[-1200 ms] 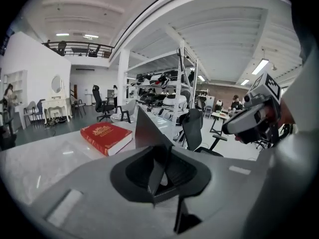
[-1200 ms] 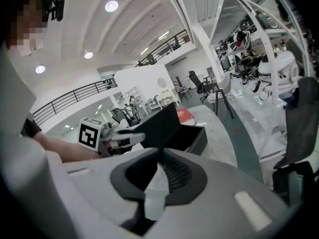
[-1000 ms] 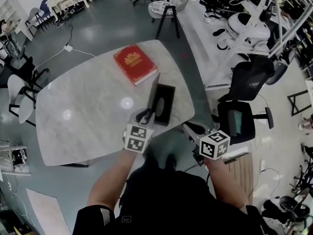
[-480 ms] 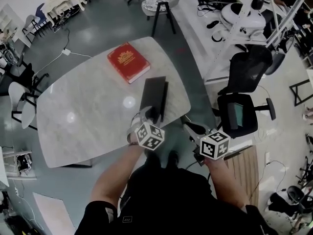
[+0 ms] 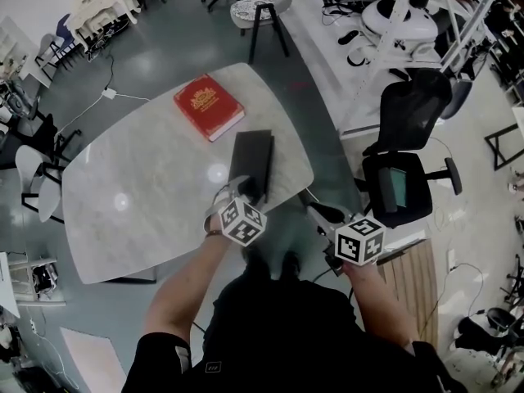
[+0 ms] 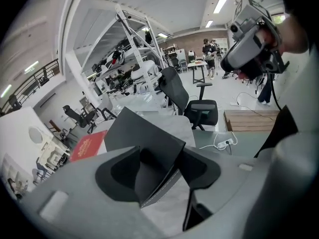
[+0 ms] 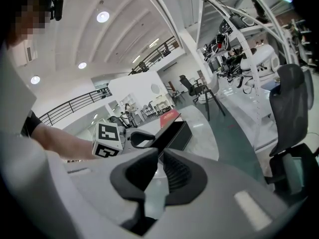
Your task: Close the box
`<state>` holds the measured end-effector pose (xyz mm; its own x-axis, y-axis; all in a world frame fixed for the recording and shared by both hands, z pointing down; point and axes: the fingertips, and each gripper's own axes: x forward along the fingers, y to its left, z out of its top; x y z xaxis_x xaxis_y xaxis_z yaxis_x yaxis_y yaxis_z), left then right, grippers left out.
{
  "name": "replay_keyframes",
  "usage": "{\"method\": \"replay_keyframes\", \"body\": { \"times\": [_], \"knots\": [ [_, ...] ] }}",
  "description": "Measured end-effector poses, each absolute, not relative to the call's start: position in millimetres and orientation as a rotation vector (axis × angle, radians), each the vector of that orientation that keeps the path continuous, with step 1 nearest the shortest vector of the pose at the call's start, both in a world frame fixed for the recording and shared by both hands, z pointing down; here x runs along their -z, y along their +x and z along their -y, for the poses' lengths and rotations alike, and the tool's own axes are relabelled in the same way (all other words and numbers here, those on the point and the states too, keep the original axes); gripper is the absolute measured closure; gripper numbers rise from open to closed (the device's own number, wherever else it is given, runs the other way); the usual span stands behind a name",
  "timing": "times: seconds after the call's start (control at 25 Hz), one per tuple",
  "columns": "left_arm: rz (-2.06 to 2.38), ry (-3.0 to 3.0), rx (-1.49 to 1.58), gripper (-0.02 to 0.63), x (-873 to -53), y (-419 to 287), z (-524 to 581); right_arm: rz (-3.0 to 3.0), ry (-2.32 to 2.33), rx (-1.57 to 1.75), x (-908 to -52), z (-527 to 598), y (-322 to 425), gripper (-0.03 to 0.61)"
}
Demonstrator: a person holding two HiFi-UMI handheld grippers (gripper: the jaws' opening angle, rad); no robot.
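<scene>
We note the black box point(image 5: 250, 154) on the tabletop point(image 5: 139, 199), lid down, close to the right edge by the near corner. The left gripper point(image 5: 247, 188) sits at its near end. Its jaws have just been opening and stand wide, with the lid corner between them and the pads off it. The right gripper point(image 5: 313, 211), jaws together and empty, hangs beyond the edge over the floor. A red book point(image 5: 208, 107) lies beyond the box, and to the left we see bare marble.
</scene>
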<state>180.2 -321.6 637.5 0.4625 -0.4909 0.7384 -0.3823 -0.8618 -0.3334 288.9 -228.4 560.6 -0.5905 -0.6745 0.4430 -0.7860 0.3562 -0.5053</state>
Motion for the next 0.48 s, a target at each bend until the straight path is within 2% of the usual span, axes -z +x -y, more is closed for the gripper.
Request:
{"method": "replay_keyframes", "body": {
  "times": [0.48],
  "knots": [
    [-0.596, -2.616, 1.421, 0.354, -639.5, 186.5, 313.7, 2.466, 1.288, -1.038, -560.4, 224.4, 291.0, 0.552]
  ]
}}
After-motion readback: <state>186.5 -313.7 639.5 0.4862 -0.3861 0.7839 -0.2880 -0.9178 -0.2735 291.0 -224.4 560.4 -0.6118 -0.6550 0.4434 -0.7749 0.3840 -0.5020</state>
